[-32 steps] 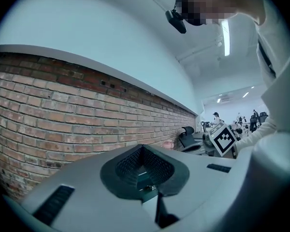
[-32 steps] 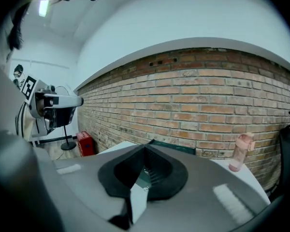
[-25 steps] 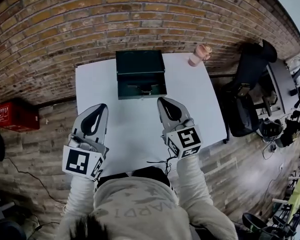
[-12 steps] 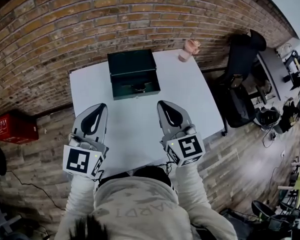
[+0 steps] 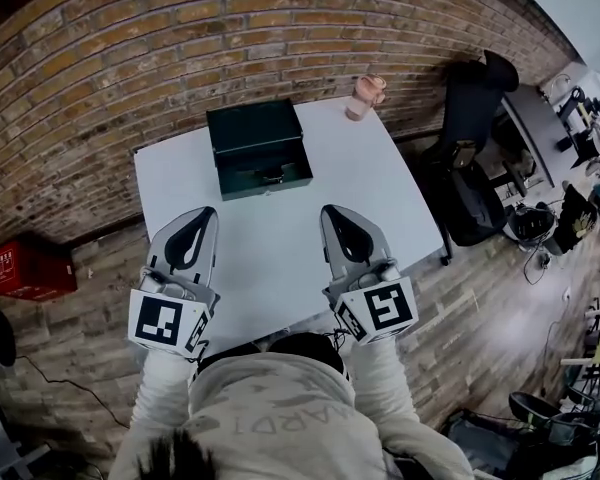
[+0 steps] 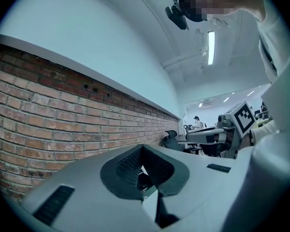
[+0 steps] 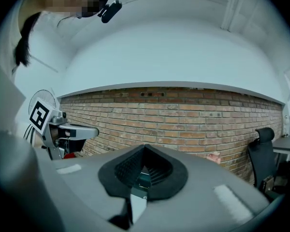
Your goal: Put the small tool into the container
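Note:
A dark green metal box (image 5: 258,146) stands at the far side of the white table (image 5: 380,193). A small pale part (image 5: 270,175) shows at its front wall; I cannot tell what it is. No separate small tool shows on the table. My left gripper (image 5: 208,211) hovers over the near left of the table, jaws together and empty. My right gripper (image 5: 328,210) hovers beside it on the right, also shut with nothing held. In the left gripper view the jaws (image 6: 142,147) meet at a point. In the right gripper view the jaws (image 7: 145,146) meet likewise, aimed at the brick wall.
A pink cup (image 5: 365,96) stands at the table's far right corner. A brick wall (image 5: 180,48) runs behind the table. A black office chair (image 5: 475,158) sits to the right, a red crate (image 5: 25,265) on the floor to the left.
The head view has swung, so box and cup drift to the upper left. The right gripper has come a little nearer the camera. Both stay shut.

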